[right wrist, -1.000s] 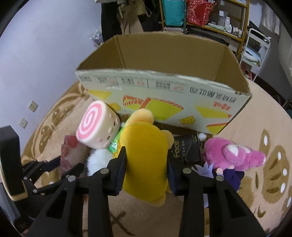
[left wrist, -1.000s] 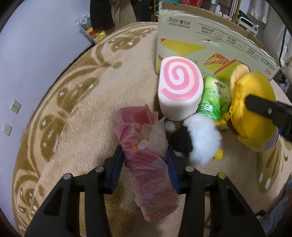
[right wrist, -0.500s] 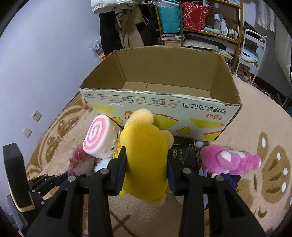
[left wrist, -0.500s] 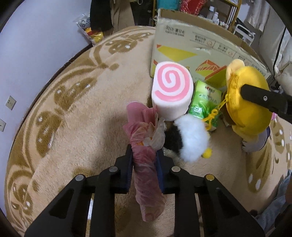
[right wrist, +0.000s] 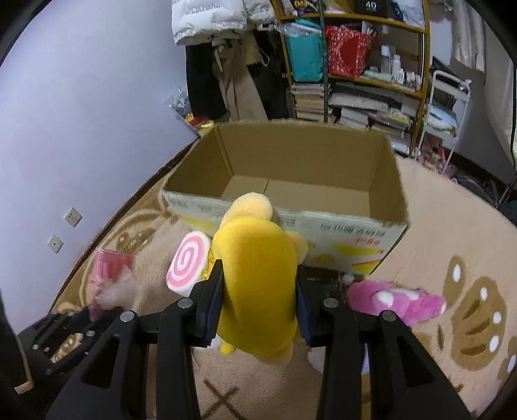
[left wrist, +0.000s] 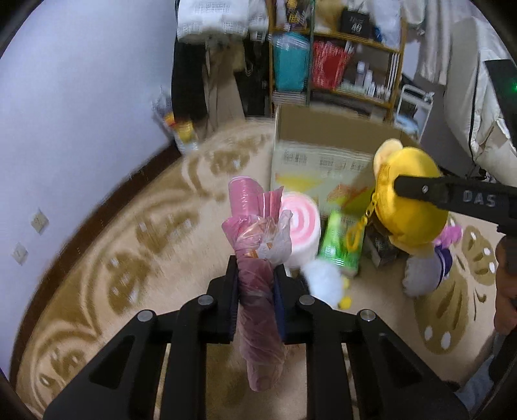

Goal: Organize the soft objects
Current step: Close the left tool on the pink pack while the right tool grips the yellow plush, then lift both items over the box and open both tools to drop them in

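The letters "DAS" stand in grey on the black right gripper [left wrist: 420,189] at three o'clock. A dark box [right wrist: 370,5] on the shelf at twelve o'clock bears "40". Red print on the cardboard box [right wrist: 365,240] stays unreadable.

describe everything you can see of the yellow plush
The yellow plush is a soft, fuzzy toy with paler rounded ears on top and a yellow plastic clip chain hanging from its side. The right gripper has its jaws squeezed on its body, holding it off the rug, upright, just in front of the open box.
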